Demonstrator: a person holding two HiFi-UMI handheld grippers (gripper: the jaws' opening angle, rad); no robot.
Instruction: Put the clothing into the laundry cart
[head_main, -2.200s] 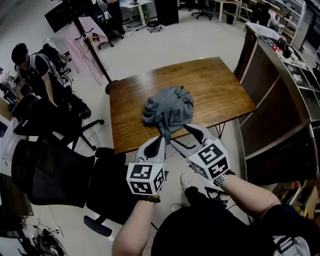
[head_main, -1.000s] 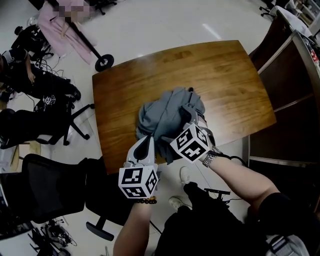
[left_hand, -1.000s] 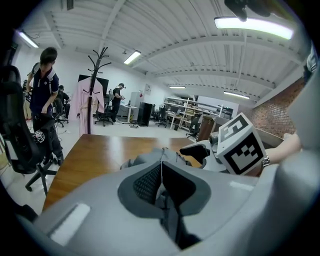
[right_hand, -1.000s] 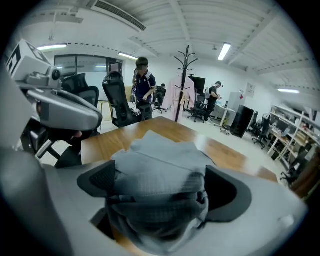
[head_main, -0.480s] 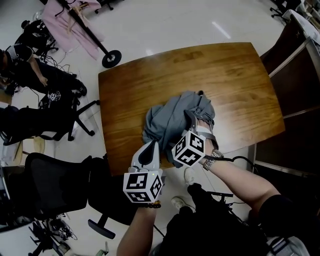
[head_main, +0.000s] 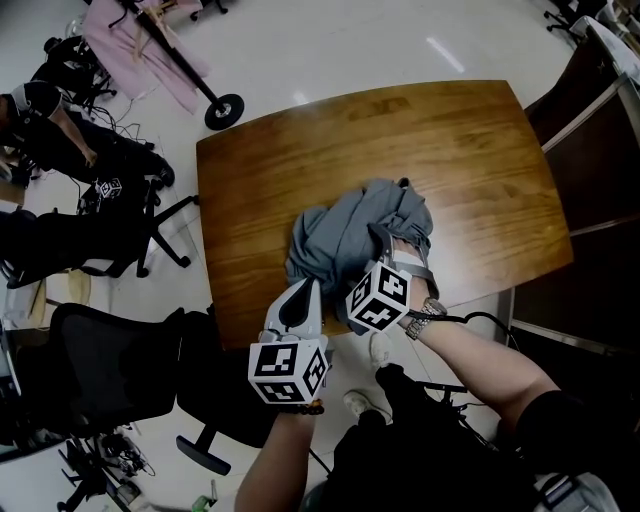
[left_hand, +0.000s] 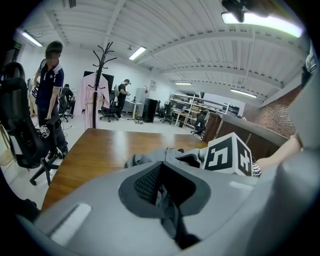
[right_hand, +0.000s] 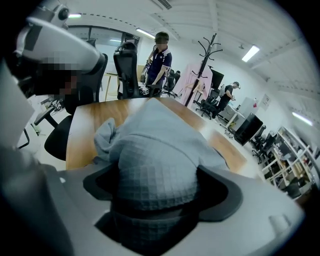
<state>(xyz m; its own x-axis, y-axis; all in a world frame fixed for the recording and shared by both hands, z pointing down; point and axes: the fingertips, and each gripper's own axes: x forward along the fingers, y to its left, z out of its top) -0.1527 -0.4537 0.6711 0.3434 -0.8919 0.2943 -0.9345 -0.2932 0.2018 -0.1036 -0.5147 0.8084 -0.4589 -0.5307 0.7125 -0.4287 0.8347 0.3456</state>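
Head view shows the grey garment bunched on the wooden table near its front edge, with no laundry cart in sight in any view. The right gripper has its jaws clamped around a thick wad of the waffle cloth, which looks like a secure hold. The left gripper has its jaws nearly together, pinching only a thin fold. That thin fold could slip free on lifting, which would likely leave loose cloth hanging. A hanging end might drag over the table edge or catch on the office chair close by.
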